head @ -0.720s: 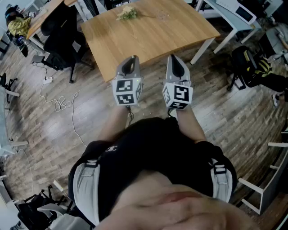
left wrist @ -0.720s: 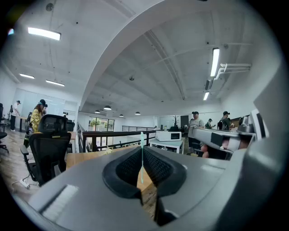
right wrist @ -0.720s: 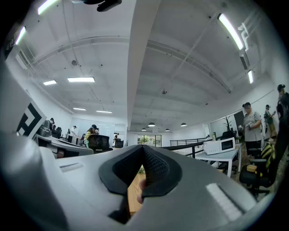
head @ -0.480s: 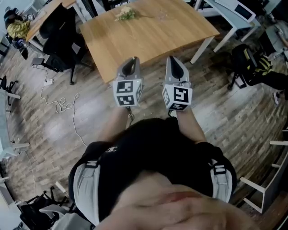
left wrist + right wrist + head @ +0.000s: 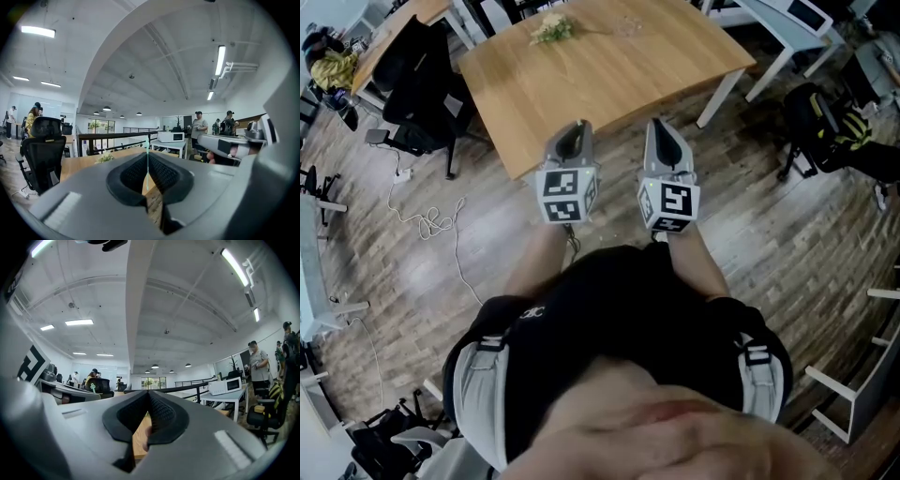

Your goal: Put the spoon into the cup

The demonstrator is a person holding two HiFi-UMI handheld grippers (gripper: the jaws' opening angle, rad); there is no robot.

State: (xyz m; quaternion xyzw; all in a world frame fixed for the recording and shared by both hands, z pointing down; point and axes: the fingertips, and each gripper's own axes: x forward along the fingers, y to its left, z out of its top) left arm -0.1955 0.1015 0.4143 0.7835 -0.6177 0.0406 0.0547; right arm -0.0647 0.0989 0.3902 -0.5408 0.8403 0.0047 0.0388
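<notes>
Both grippers are held side by side in front of the person's body, over the floor and short of the wooden table (image 5: 609, 75). The left gripper (image 5: 573, 128) (image 5: 147, 157) is shut with nothing in it. The right gripper (image 5: 660, 125) (image 5: 149, 394) also has its jaws together and empty. Far back on the table lie a small bunch of greenery (image 5: 551, 26) (image 5: 104, 158) and a small clear thing (image 5: 628, 26), too small to tell what it is. I see no spoon in any view.
A black office chair (image 5: 422, 84) (image 5: 44, 150) stands left of the table, and cables (image 5: 427, 220) lie on the wood floor. White desks (image 5: 778, 28) and a chair with a bag (image 5: 825, 131) stand at the right. A white table bears a microwave (image 5: 225, 386). People stand far back (image 5: 199, 129).
The table has slid a little up and left in the head view. The two grippers keep their place side by side, both still shut.
</notes>
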